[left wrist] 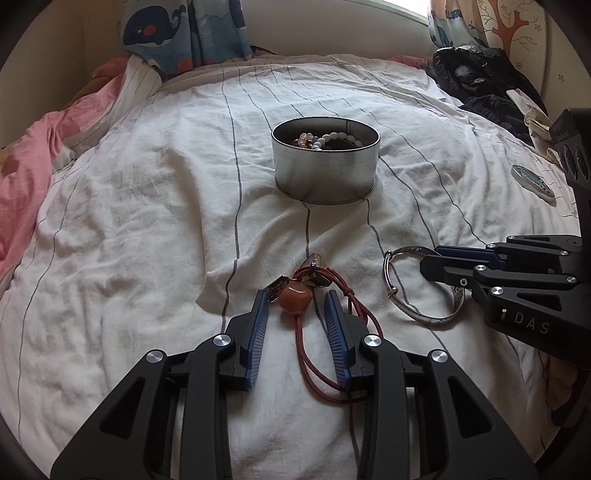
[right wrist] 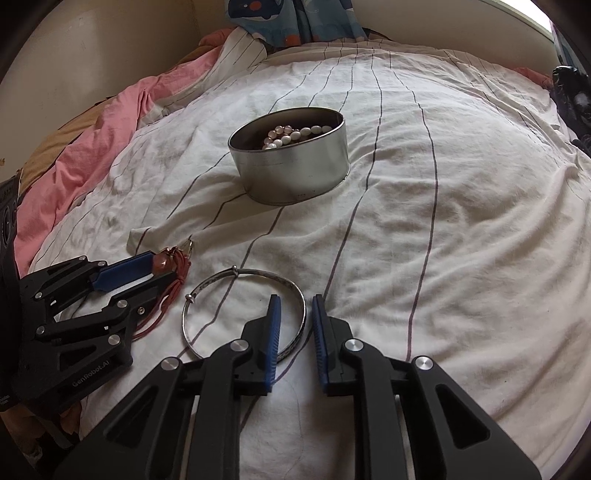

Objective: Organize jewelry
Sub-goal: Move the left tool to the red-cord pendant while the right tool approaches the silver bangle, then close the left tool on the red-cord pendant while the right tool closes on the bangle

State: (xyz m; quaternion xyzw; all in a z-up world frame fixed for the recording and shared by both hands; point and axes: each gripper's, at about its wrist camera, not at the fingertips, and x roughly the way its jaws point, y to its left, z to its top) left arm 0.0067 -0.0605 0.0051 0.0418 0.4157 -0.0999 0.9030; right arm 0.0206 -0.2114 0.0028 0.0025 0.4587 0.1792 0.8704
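A round silver tin holding bead bracelets stands on the white striped bedsheet; it also shows in the right wrist view. My left gripper is open, its fingers on either side of an orange stone on a red cord necklace. My right gripper is open, its fingers straddling the rim of a silver bangle lying on the sheet. The bangle and the right gripper also show in the left wrist view.
A pink blanket lies bunched at the left. Dark clothes are heaped at the back right. A round tin lid lies at the right. A whale-print curtain hangs behind the bed.
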